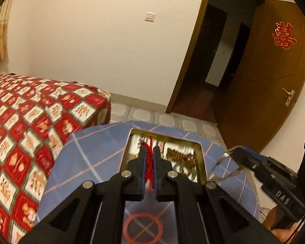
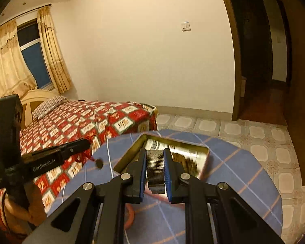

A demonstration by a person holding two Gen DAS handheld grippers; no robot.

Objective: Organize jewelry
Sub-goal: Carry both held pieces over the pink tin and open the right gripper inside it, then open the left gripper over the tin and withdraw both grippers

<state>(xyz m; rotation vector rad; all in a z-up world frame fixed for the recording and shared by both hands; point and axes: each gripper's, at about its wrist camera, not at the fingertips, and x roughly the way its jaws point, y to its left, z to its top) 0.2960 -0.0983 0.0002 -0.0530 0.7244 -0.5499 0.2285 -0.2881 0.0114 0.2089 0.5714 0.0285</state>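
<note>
An open gold tin box [image 1: 200, 158] sits on a small table with a blue checked cloth [image 1: 87, 158]; it also shows in the right wrist view [image 2: 203, 151]. My left gripper [image 1: 149, 152] is shut on a red braided cord [image 1: 149, 166] just above the near side of the tin. My right gripper [image 2: 155, 157] is shut on a silver mesh band [image 2: 155, 162] above the tin; the band loops out in the left wrist view [image 1: 221, 162]. A brown beaded piece [image 1: 180, 155] lies in the tin. An orange ring [image 1: 143, 230] lies on the cloth near me.
A bed with a red and white patterned cover [image 1: 20, 122] stands to the left of the table. A tiled floor [image 2: 264, 148] and an open wooden door [image 1: 278, 71] lie beyond. The left gripper's body [image 2: 50, 158] shows in the right wrist view.
</note>
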